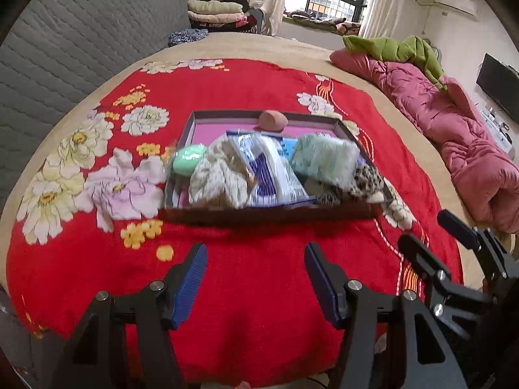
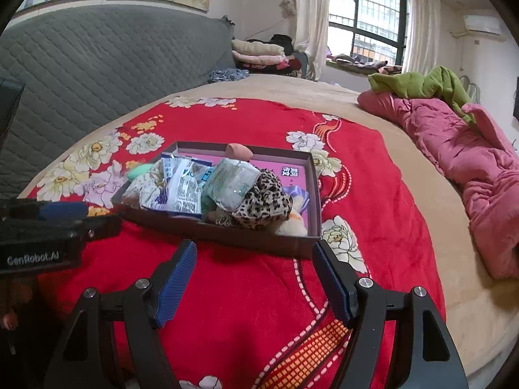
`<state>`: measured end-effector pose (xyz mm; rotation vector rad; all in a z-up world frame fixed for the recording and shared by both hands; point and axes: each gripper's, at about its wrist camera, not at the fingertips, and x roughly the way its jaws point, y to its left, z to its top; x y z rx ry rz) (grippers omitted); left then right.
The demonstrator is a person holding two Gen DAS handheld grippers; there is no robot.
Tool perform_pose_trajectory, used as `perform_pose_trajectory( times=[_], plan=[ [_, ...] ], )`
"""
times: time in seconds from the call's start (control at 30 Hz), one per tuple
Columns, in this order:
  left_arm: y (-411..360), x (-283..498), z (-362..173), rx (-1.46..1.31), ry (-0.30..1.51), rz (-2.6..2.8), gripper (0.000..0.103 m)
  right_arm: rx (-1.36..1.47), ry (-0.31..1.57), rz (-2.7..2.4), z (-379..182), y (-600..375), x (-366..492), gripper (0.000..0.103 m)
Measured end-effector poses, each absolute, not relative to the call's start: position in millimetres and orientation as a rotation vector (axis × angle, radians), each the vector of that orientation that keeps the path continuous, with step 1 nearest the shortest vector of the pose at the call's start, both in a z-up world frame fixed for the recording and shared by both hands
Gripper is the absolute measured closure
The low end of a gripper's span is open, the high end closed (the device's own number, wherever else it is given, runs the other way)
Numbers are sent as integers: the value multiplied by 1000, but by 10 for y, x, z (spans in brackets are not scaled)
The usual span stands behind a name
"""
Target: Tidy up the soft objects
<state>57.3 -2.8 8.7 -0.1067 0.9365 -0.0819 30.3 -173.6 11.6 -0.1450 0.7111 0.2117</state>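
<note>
Reaching with both open, empty claws, left claw (image 1: 256,278) and right claw (image 2: 254,277), could tip the overfull box (image 1: 269,215) on the soft bed (image 1: 253,317), spilling the packets (image 1: 269,168).

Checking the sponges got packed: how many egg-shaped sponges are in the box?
2: a pink sponge at the box's far wall, a green sponge at its left edge. Others may be buried.

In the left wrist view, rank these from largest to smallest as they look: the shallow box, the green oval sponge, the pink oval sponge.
1. shallow box, clearly the largest.
2. and 3. green oval sponge and pink oval sponge: green looks slightly bigger but lies nearer the camera, so unranked.
</note>
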Motion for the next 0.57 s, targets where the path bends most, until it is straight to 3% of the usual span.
perform_pose_trajectory(
  times=[0.57],
  plan=[
    [-95,351,10,-86,970,-64,41,-92,739,206,74,-1769,105,28]
  ],
)
